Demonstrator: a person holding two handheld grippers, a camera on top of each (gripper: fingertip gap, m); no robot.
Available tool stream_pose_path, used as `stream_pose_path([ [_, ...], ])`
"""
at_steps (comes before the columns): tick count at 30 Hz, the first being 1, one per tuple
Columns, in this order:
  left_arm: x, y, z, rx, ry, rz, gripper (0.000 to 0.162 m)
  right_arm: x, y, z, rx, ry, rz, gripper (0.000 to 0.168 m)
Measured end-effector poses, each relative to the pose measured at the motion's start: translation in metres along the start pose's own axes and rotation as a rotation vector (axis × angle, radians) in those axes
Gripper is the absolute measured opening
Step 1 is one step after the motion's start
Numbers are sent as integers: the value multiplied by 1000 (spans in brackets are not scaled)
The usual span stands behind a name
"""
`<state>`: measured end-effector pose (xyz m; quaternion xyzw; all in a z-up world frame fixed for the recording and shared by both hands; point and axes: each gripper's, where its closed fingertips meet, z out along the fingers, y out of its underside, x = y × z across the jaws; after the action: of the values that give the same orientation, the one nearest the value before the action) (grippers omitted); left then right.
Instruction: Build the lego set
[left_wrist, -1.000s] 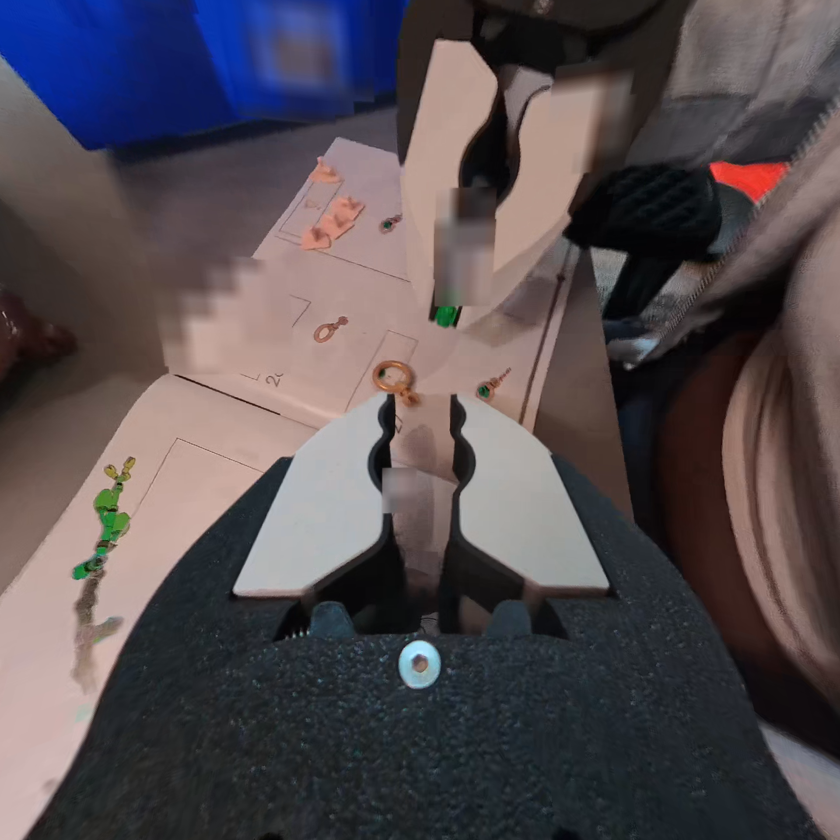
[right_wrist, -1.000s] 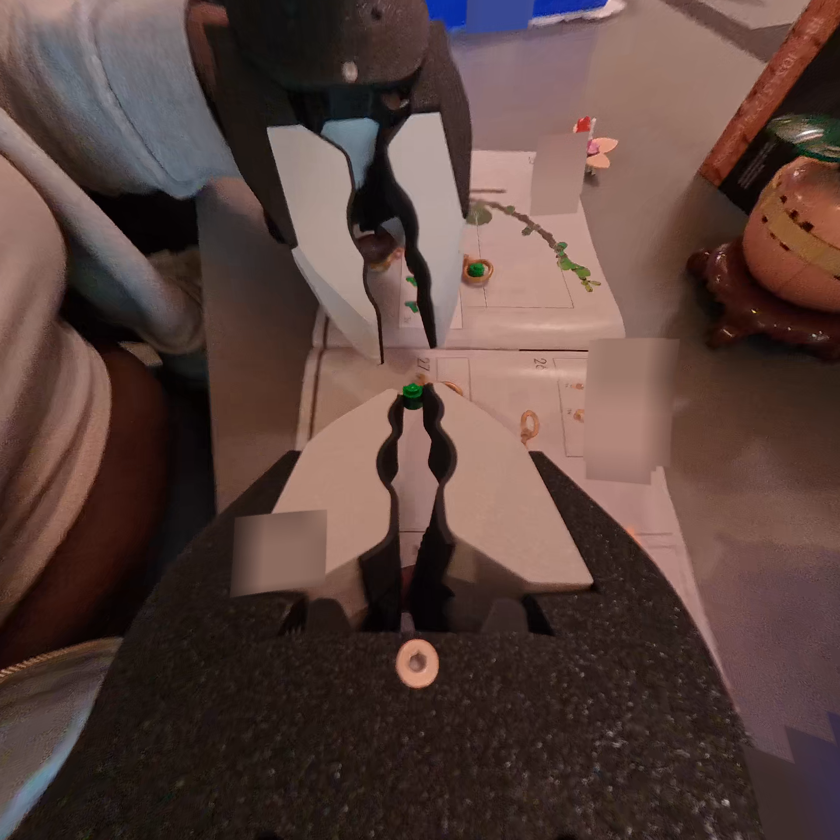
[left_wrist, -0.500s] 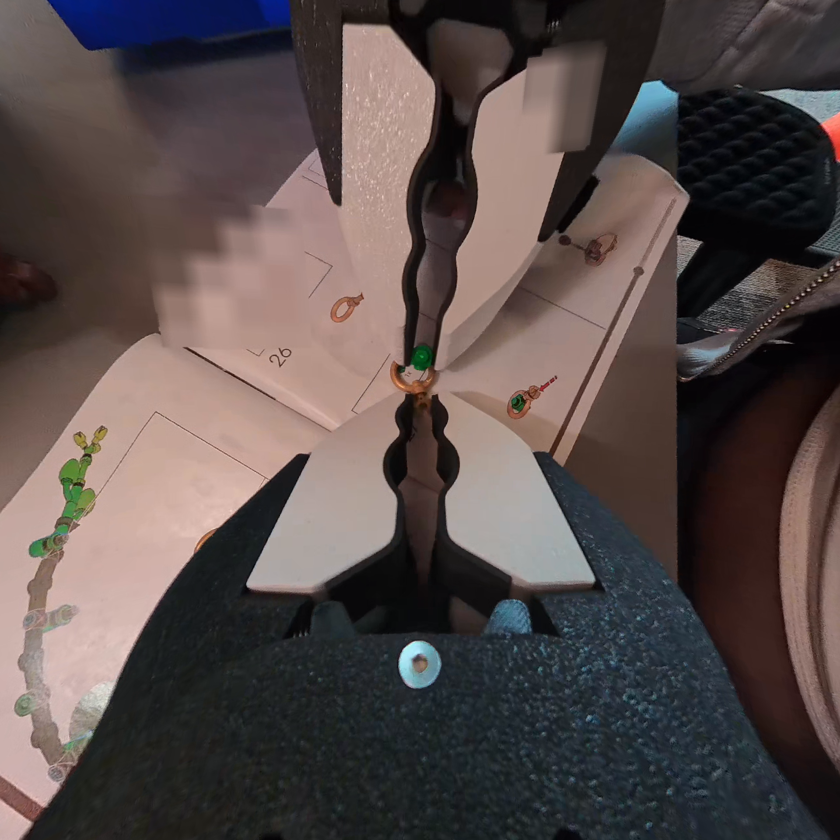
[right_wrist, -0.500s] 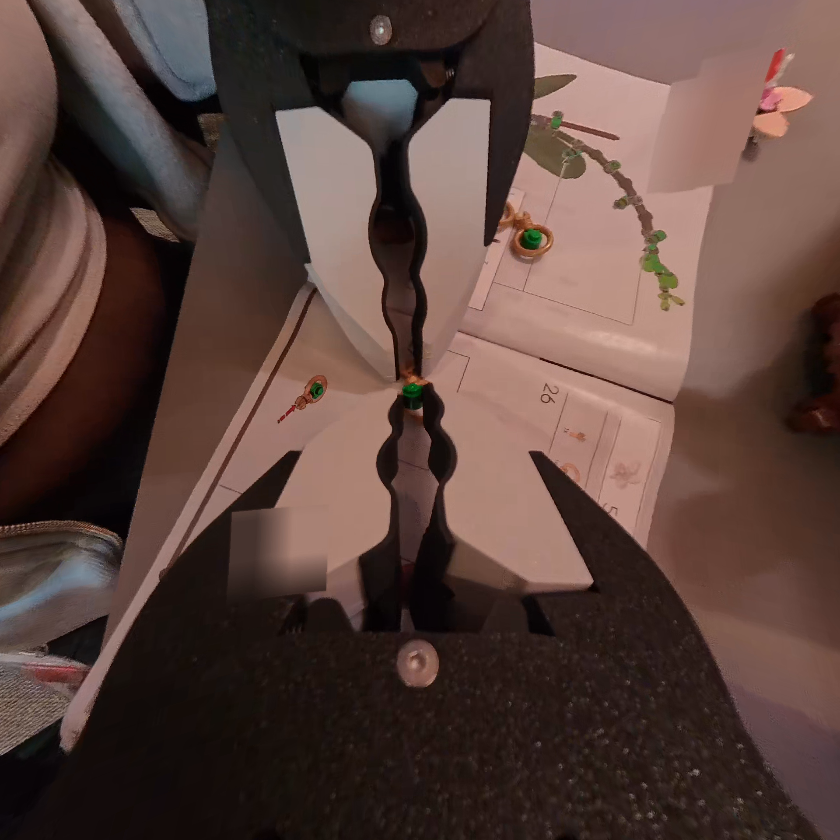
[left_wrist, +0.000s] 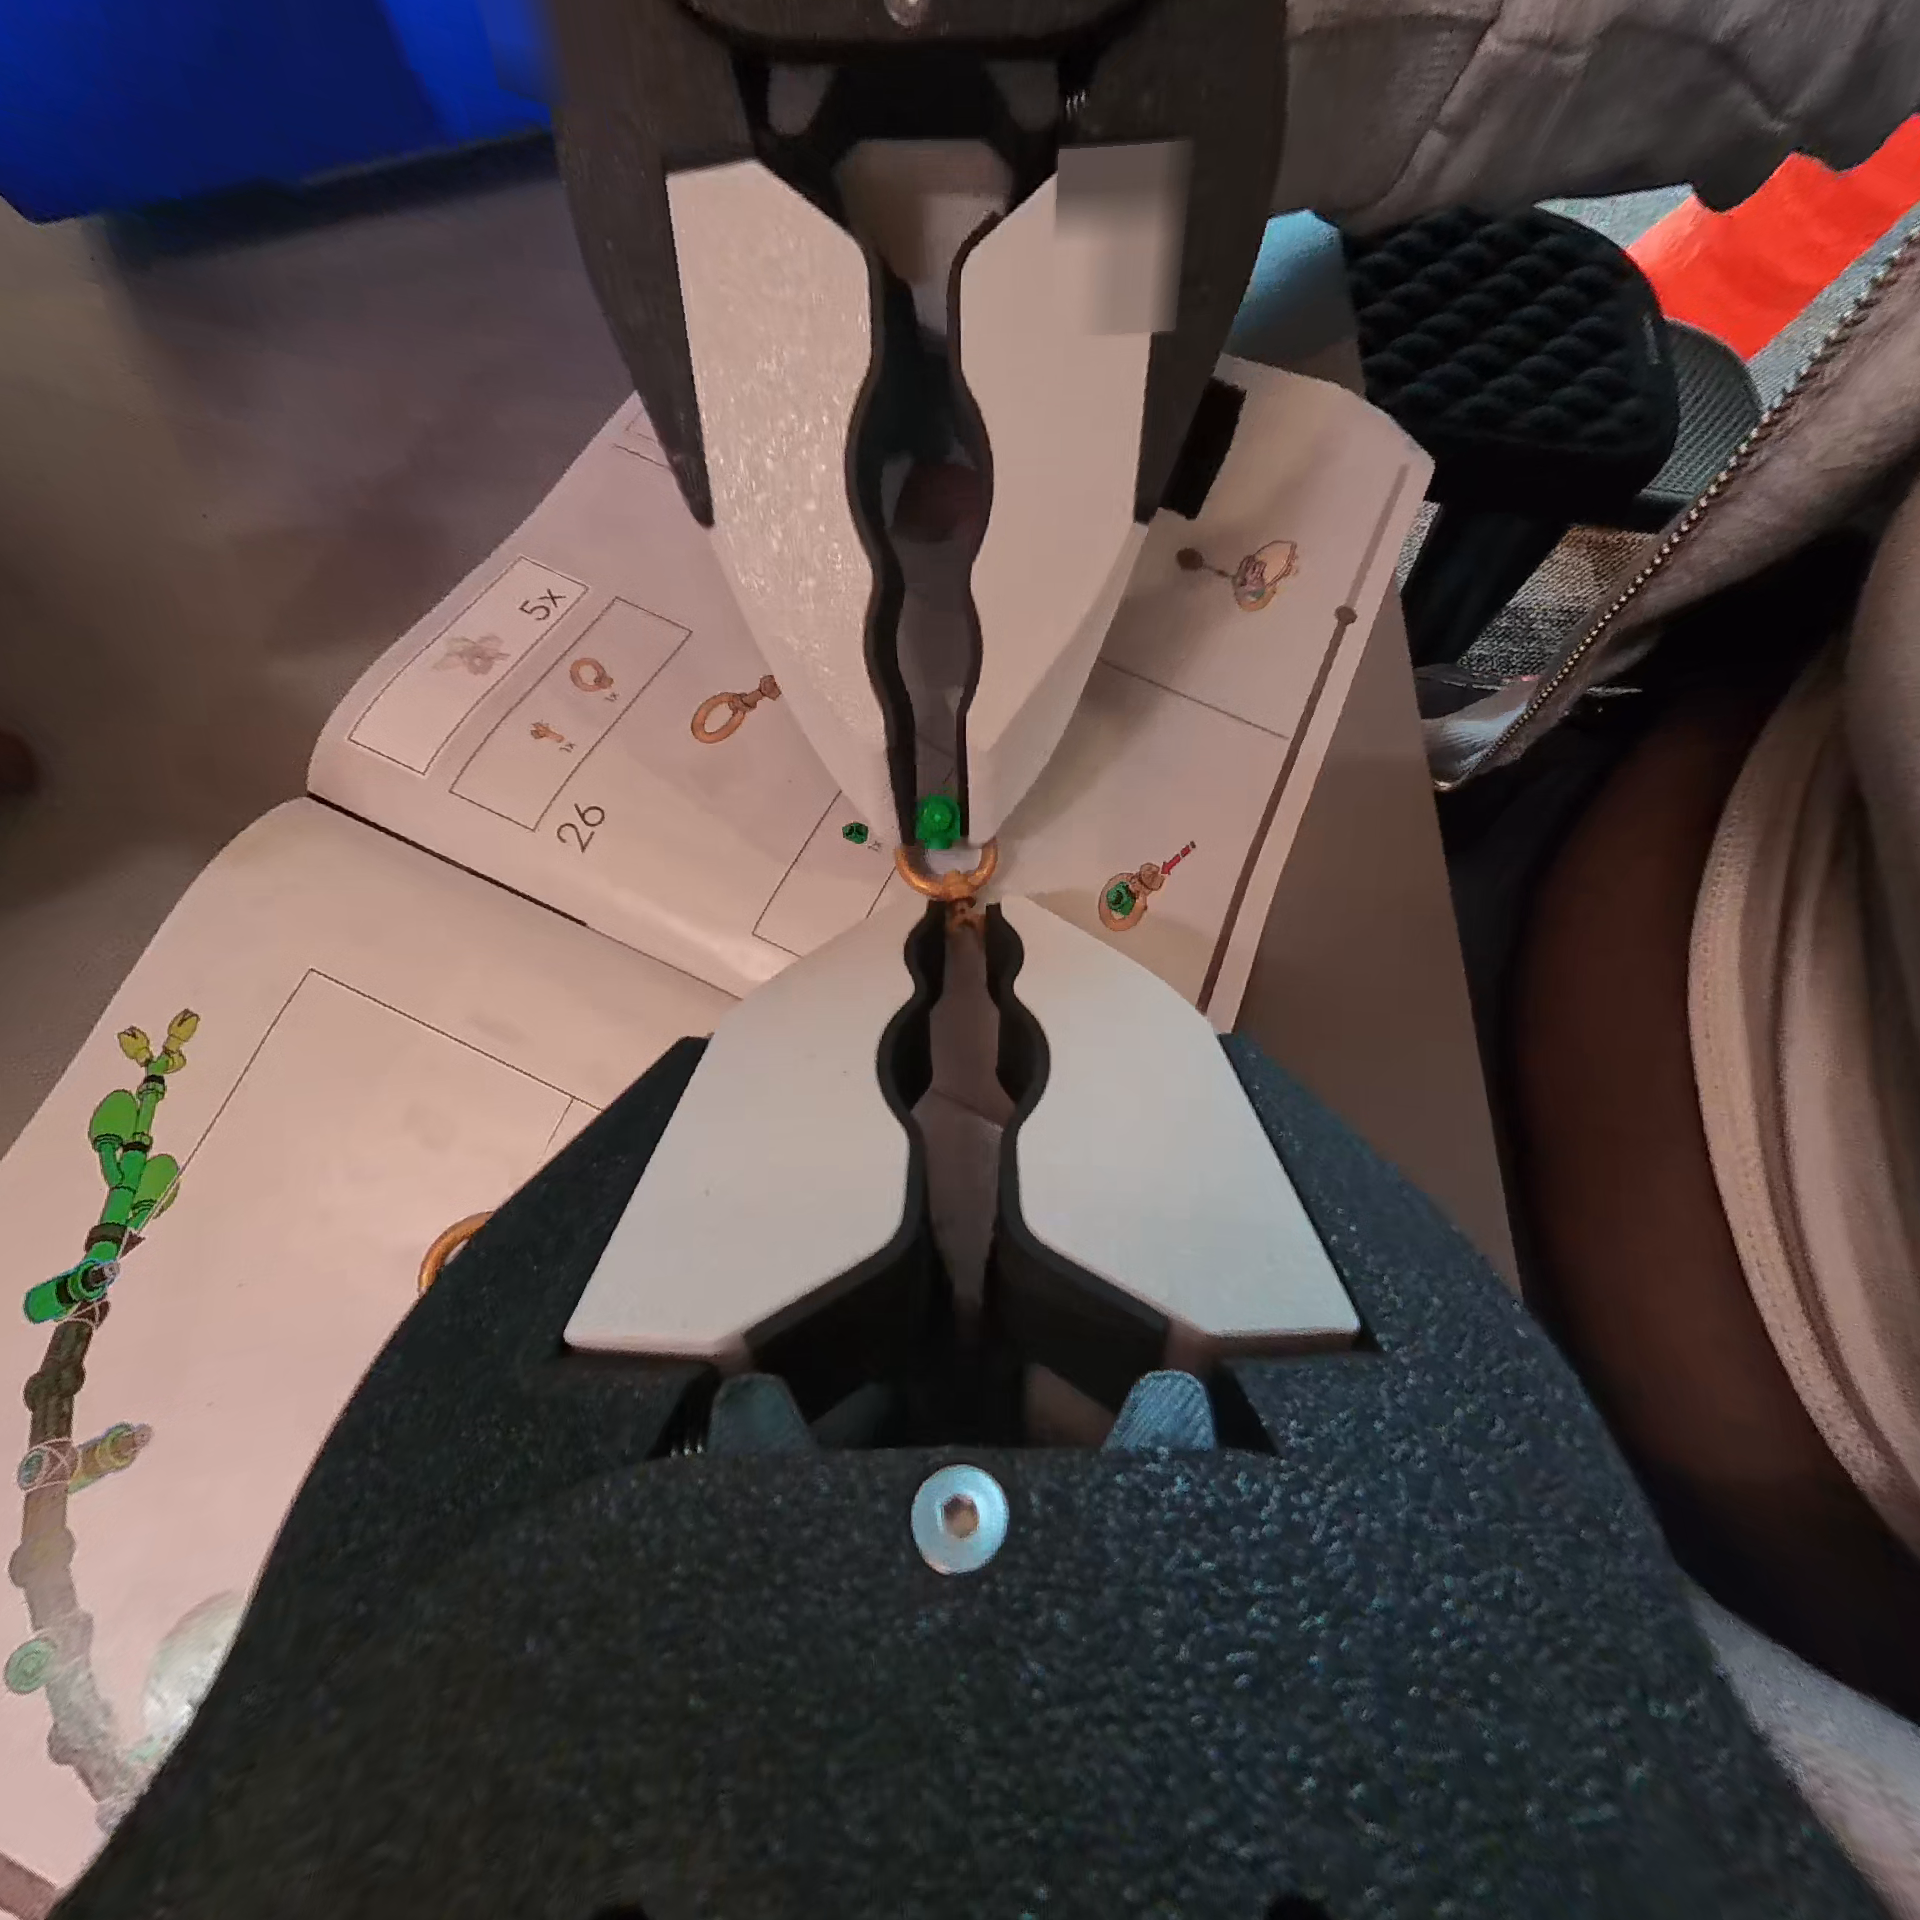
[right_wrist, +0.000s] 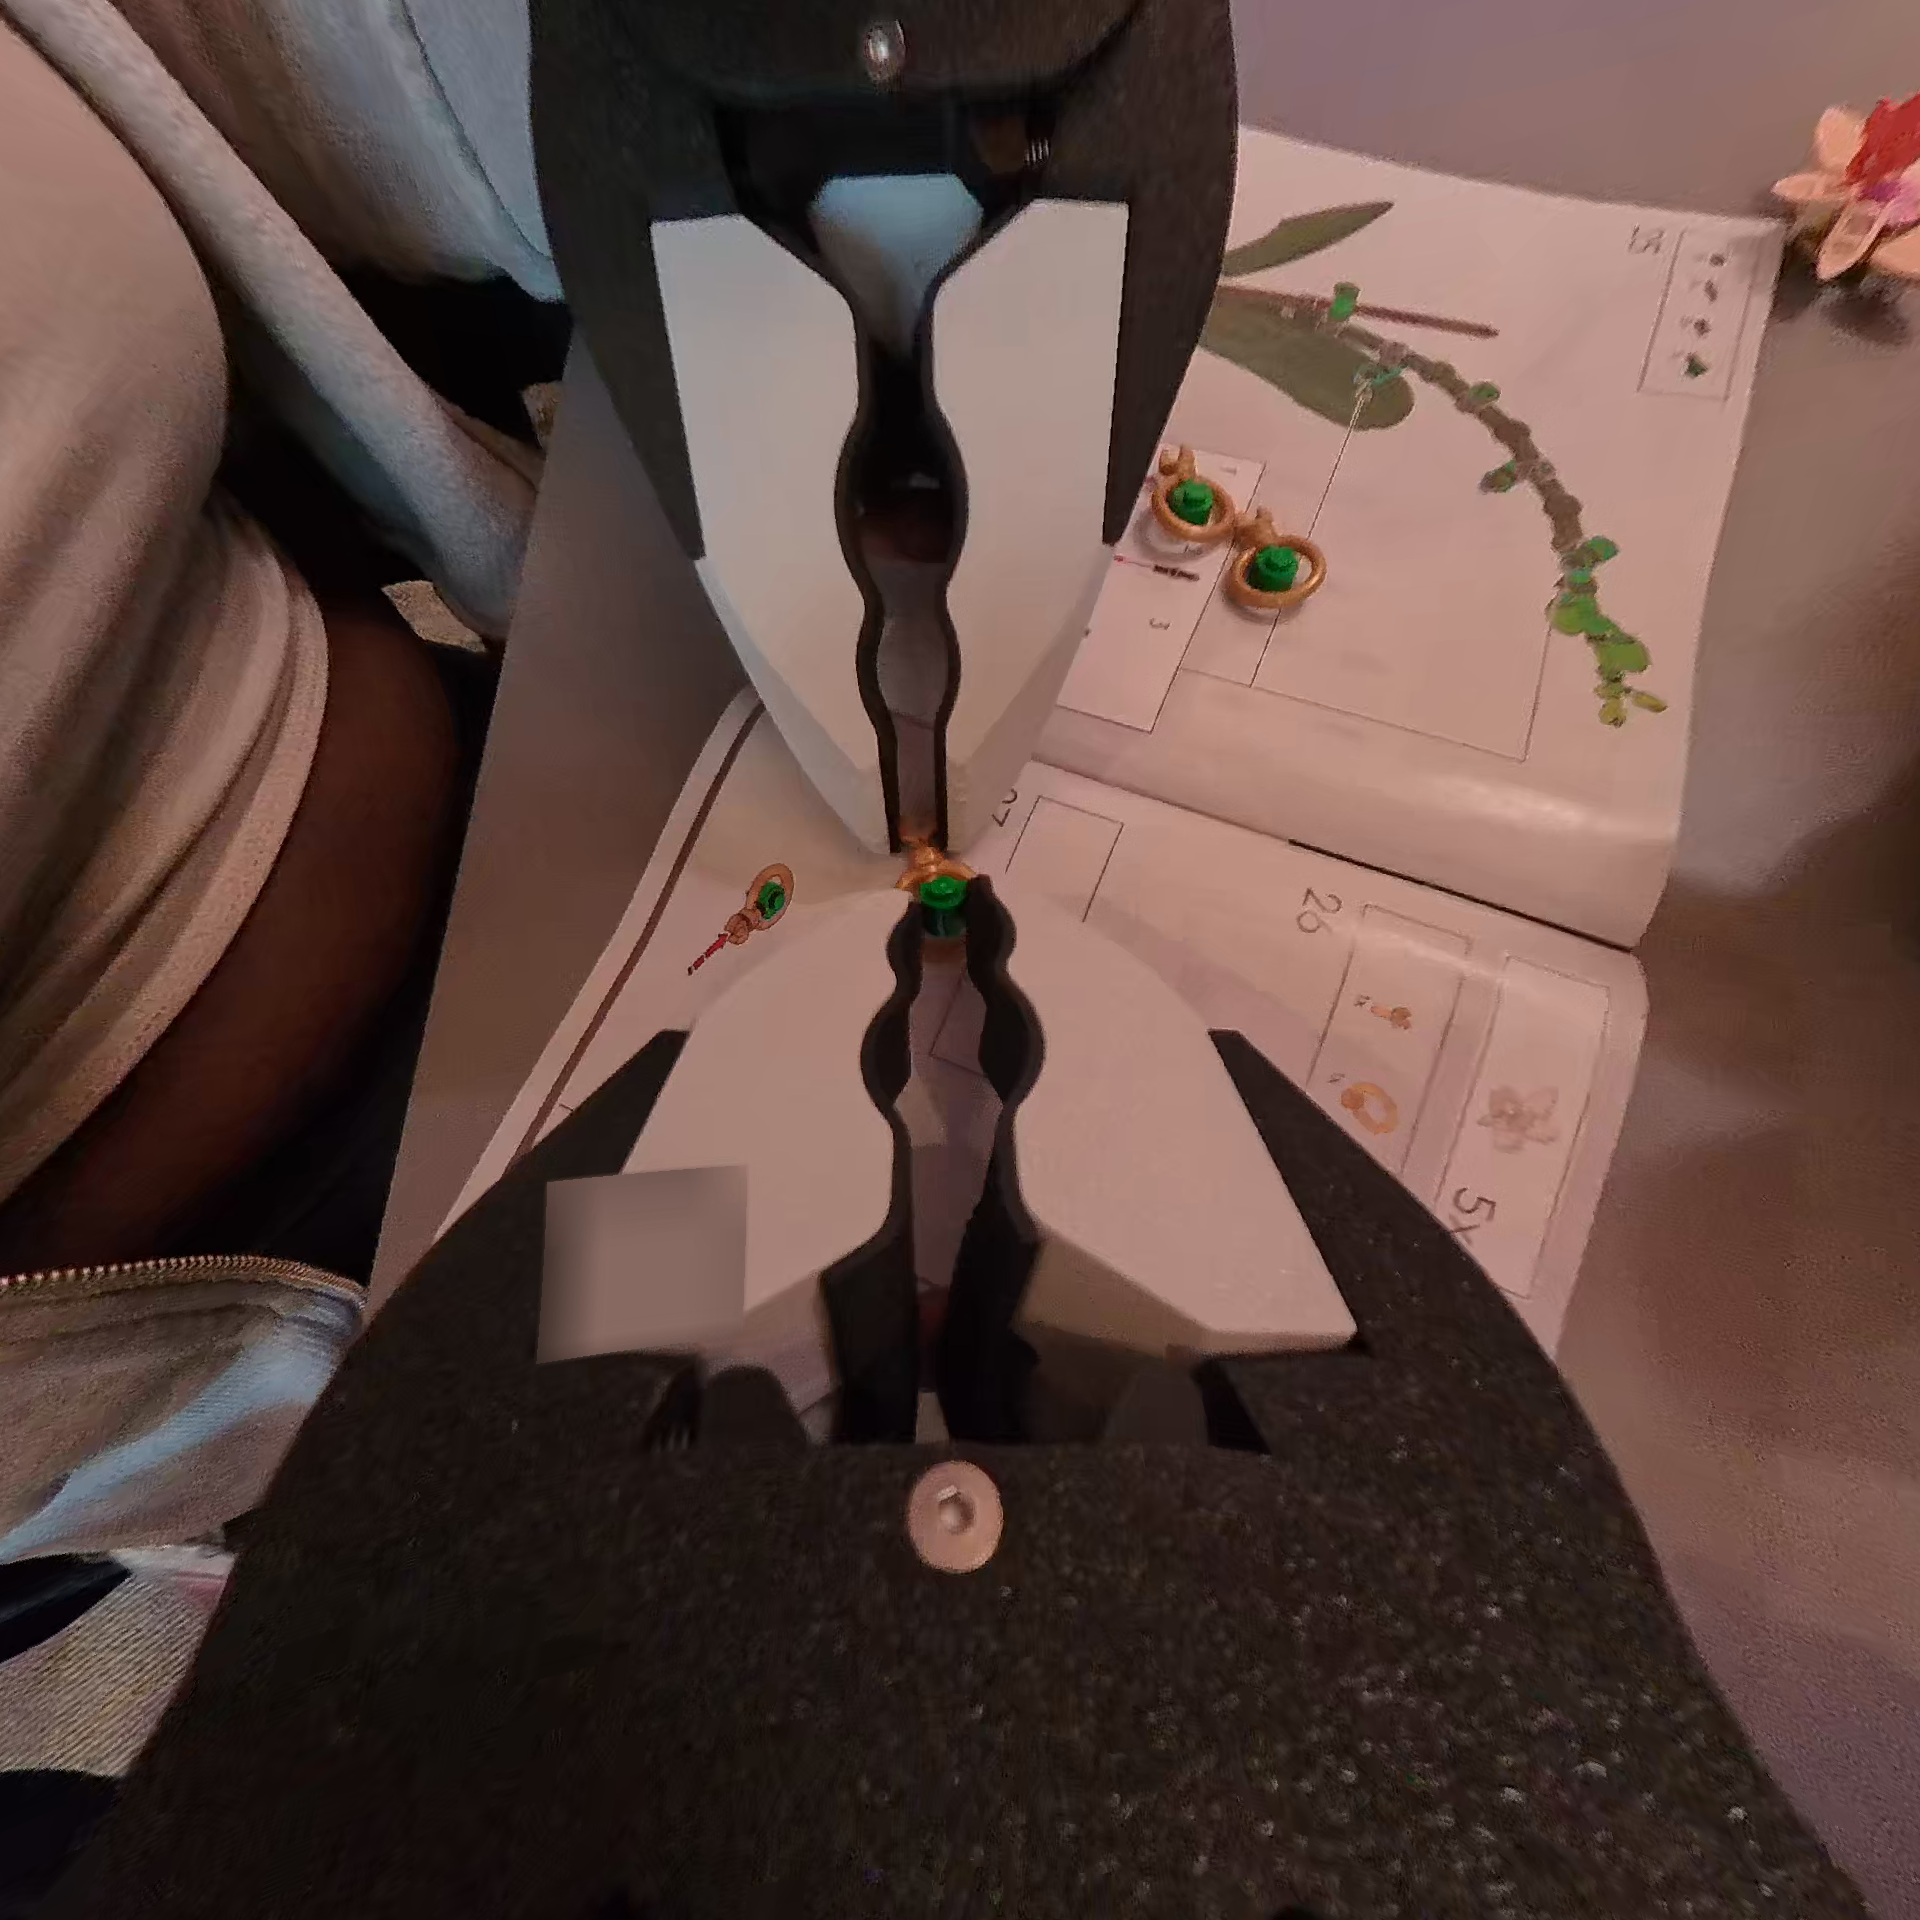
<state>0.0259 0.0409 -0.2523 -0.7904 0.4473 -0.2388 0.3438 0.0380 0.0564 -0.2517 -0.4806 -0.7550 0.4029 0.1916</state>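
My two wrist cameras face each other at close range, each looking down its own claw at the other's. Both share the open instruction booklet (left_wrist: 436, 997) (right_wrist: 1351, 748) on the table (right_wrist: 1818, 935).

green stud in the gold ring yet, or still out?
Cannot tell. The green stud meets the gold ring between the two grippers' fingers, but neither view shows if it is seated.

Glossy plastic green stud (left_wrist: 934, 820), shiny gold ring (left_wrist: 943, 871), matt paper booklet (left_wrist: 343, 1049).

left tool (left_wrist: 961, 920) pinches gold ring piece (left_wrist: 943, 871), touching green stud (left_wrist: 934, 819) gripped by right tool (left_wrist: 932, 821).
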Motion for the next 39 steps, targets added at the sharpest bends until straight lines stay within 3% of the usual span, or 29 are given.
stream_pose_path([
  [26, 3, 3, 3, -26, 12, 16, 7, -4, 9, 4, -101, -24, 36, 21],
  [31, 3, 3, 2, -21, 10, 15, 7, 1, 0, -4, -67, 27, 5, 5],
  [39, 4, 4, 2, -31, 5, 25, 7, 5, -1, 2, -87, 80, -62, 3],
])
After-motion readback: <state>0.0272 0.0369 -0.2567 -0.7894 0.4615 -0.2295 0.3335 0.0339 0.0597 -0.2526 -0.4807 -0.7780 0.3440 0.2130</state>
